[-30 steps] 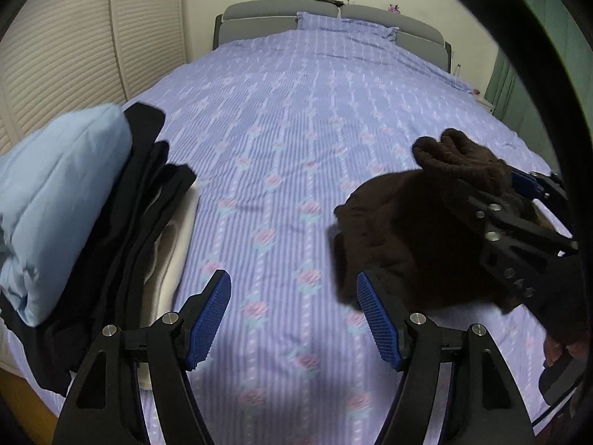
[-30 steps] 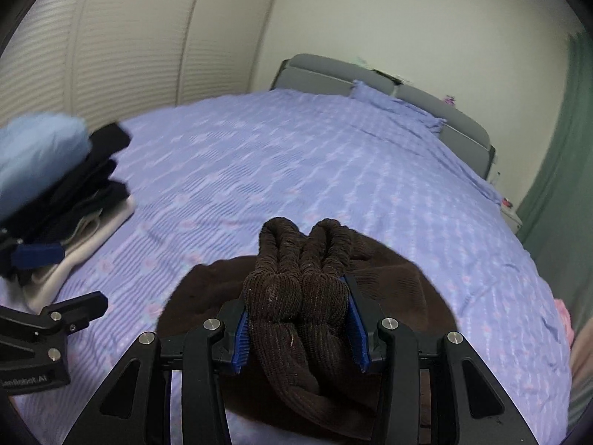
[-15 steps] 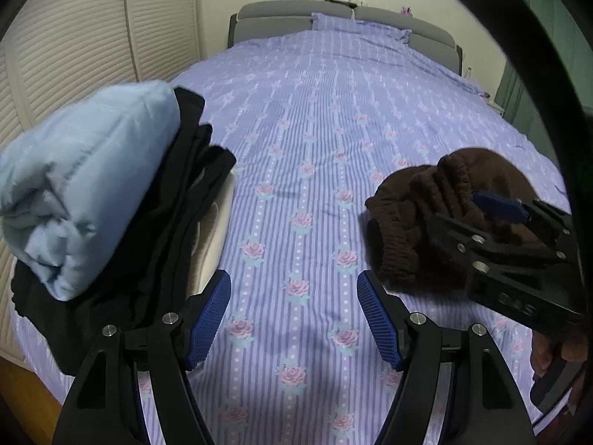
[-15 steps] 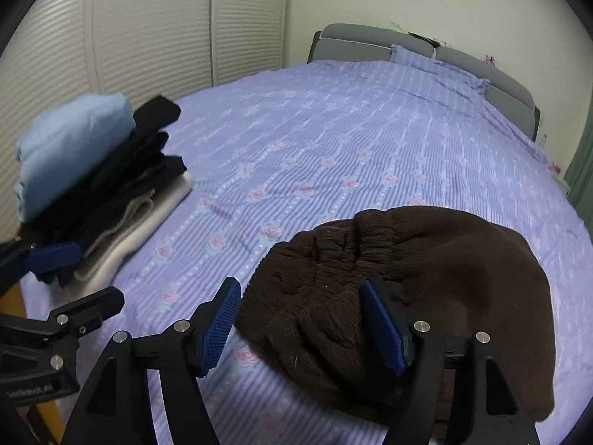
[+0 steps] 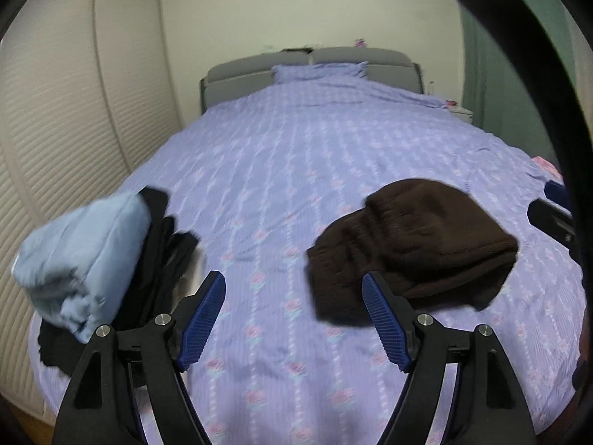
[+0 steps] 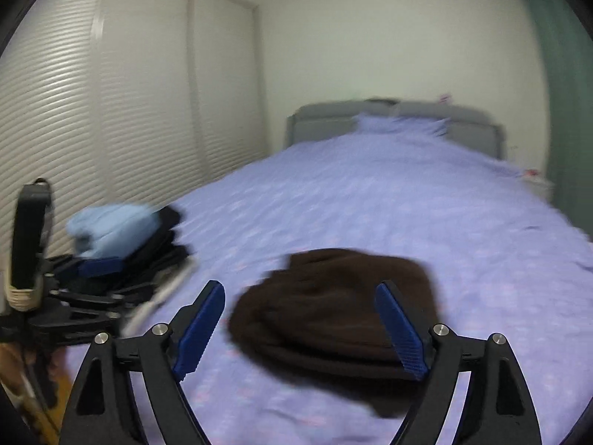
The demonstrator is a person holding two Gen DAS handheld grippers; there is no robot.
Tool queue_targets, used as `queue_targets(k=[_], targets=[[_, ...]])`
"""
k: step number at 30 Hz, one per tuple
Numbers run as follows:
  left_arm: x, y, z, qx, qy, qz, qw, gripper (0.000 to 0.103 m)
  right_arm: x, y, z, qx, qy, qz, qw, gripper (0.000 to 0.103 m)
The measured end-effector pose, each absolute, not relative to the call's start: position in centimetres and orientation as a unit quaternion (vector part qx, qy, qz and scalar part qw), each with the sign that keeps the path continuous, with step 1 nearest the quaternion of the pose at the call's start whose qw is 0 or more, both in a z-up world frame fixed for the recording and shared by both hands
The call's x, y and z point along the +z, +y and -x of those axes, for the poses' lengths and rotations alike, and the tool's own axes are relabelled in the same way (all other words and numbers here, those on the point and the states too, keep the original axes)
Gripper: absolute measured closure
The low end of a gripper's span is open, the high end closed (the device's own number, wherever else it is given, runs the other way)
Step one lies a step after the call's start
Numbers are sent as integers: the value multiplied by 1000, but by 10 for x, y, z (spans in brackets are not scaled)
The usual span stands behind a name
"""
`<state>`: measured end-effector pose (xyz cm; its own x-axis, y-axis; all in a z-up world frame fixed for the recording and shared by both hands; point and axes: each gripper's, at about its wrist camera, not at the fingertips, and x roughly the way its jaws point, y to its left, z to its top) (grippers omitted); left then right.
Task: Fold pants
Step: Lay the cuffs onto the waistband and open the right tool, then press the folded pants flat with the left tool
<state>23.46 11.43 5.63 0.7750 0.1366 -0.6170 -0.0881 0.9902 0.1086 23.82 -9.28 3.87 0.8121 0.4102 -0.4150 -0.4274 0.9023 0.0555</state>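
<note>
Folded brown pants [image 5: 411, 248] lie in a compact bundle on a bed [image 5: 296, 170] covered by a lilac floral bedspread, near its foot and toward its right side. Nothing touches the pants.

The left gripper [image 5: 294, 315] hangs above the bedspread just left of the pants, its blue-padded jaws spread wide with nothing between them. The right gripper [image 6: 300, 328] hangs just in front of the pants, also spread wide and empty; the bundle shows between its fingertips but is not pinched.

Left of the pants, at the bed's left edge and well apart from them, sits a stack of folded clothes [image 5: 148, 259]: a pale blue garment [image 5: 85, 256] on top, black pieces beneath it and a strip of cream at the bottom. The right wrist view is blurred.

Beyond the pants, at the far end of the bed, stands a grey headboard [image 5: 311, 66].
</note>
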Motion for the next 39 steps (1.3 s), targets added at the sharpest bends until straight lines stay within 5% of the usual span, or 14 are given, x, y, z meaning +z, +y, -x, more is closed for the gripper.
queue_targets(k=[16, 39], targets=[[36, 70, -314, 26, 347, 26, 937, 20, -11, -187, -287, 152, 288, -72, 943, 18], [-22, 97, -348, 0, 423, 160, 892, 18, -48, -166, -272, 132, 297, 0, 945, 12]])
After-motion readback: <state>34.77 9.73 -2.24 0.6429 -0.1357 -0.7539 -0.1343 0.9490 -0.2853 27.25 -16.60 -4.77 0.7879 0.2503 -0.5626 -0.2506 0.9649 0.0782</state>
